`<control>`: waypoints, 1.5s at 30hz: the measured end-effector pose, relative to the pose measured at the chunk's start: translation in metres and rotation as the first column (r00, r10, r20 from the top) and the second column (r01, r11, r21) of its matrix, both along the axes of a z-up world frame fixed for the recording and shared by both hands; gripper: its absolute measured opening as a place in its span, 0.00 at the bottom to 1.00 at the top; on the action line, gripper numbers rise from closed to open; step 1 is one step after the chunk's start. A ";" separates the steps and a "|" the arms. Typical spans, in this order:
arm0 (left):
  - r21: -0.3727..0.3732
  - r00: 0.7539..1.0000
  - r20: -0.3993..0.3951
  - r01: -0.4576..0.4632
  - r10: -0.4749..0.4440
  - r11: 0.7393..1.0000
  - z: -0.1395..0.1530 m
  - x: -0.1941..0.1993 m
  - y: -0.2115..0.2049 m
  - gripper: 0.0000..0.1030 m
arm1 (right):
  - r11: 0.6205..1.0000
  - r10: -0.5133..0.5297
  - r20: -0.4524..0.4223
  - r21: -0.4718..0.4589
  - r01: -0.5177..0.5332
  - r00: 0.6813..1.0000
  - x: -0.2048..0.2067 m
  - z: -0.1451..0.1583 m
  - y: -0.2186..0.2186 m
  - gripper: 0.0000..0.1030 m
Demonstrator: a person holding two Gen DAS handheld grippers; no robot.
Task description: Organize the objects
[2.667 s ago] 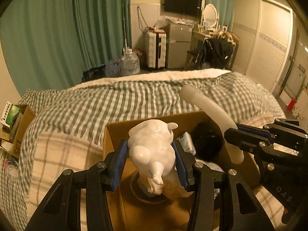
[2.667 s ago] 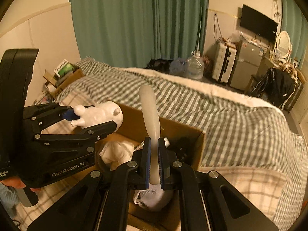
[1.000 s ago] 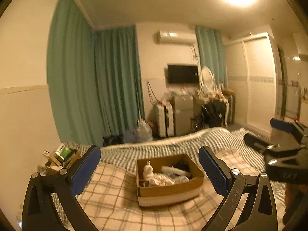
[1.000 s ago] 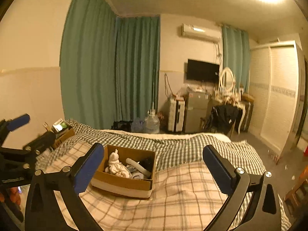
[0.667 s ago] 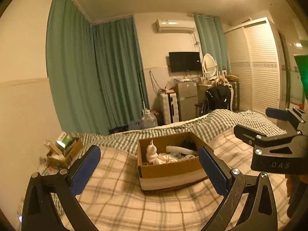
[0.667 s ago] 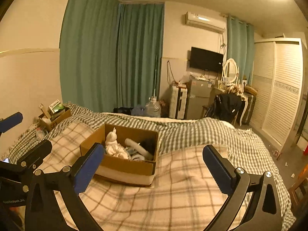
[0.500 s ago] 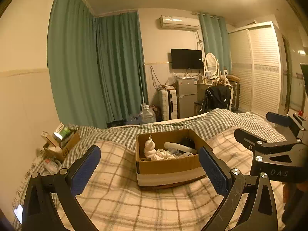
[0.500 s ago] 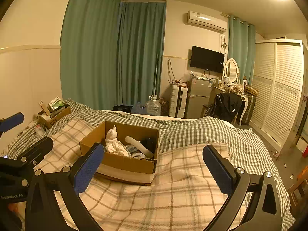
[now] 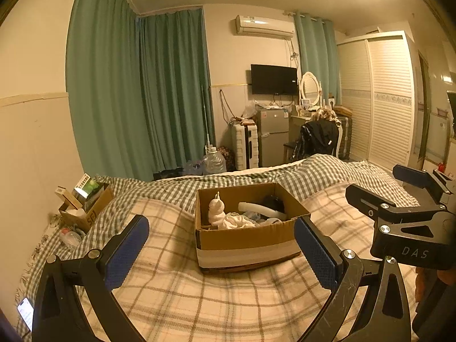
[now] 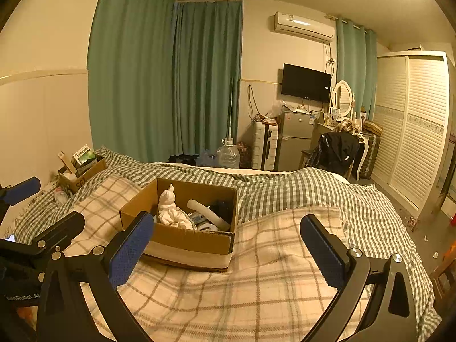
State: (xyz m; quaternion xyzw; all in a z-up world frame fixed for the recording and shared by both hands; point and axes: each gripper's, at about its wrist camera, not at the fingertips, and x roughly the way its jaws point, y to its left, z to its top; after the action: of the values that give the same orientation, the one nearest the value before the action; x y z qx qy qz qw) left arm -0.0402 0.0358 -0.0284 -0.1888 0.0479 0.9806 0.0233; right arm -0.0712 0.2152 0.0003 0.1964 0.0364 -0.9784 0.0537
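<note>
Left wrist view shows your left gripper [image 9: 221, 248] spread wide and empty, pulled well back from the cardboard box [image 9: 245, 245]; your right gripper [image 10: 228, 246] likewise gapes bare. Seconds ago each clamped an item over that box, so both drops look done. Inside it stand the white figurine [image 9: 215, 209], the pale tube [image 9: 260, 209], crumpled cloth and something dark.

Green-checked quilt [image 9: 171, 188], beige plaid blanket [image 9: 228, 299], teal curtains [image 9: 171, 85]
</note>
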 end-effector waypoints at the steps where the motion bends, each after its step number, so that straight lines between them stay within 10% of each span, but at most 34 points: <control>1: 0.001 1.000 0.002 -0.001 0.001 1.000 0.000 0.000 0.000 1.00 | 1.000 -0.001 0.000 -0.001 0.001 1.000 0.000 0.000 0.000 1.00; 45: 0.029 0.999 0.021 -0.031 0.030 0.999 -0.001 -0.005 -0.011 1.00 | 1.000 0.001 0.021 -0.007 -0.001 1.000 -0.002 0.000 -0.002 1.00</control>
State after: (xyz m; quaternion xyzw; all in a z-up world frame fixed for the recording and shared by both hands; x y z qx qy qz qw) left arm -0.0451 0.0248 -0.0289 -0.1994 0.0306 0.9794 0.0117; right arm -0.0733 0.2127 0.0000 0.2067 0.0323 -0.9763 0.0552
